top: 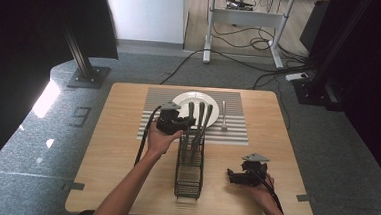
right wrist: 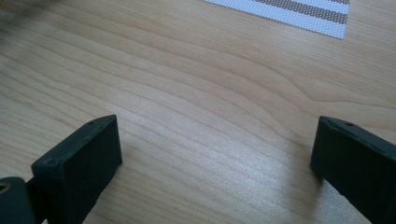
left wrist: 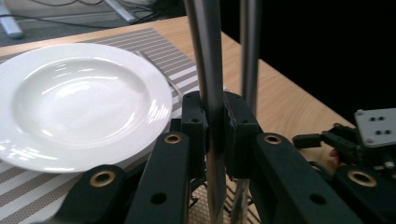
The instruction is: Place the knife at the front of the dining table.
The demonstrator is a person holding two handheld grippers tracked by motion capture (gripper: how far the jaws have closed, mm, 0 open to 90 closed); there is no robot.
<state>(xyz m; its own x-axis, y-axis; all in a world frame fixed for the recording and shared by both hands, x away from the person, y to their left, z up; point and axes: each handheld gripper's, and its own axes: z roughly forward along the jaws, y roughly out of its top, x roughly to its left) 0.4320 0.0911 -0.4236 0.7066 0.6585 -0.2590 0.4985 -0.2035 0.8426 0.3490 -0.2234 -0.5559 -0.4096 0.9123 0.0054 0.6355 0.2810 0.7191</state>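
Cutlery stands upright in the wire caddy [top: 190, 167] at the middle of the worktop [top: 121, 148], just in front of the white plate [top: 189, 98] on the striped mat [top: 234, 133]. One utensil handle [left wrist: 210, 74] is pinched between the jaws of the left gripper [top: 185, 123], a second handle [left wrist: 250, 56] standing close behind it. The piece is probably best drawn straight upward, so that its neighbours and the caddy wires are not dragged along. The right gripper [top: 232, 176] is held spread over bare wood; a fork [top: 223, 115] lies beside the plate.

A wooden table [top: 116, 148] carries a striped placemat [top: 234, 133] and a black wire cutlery rack [top: 189, 180]
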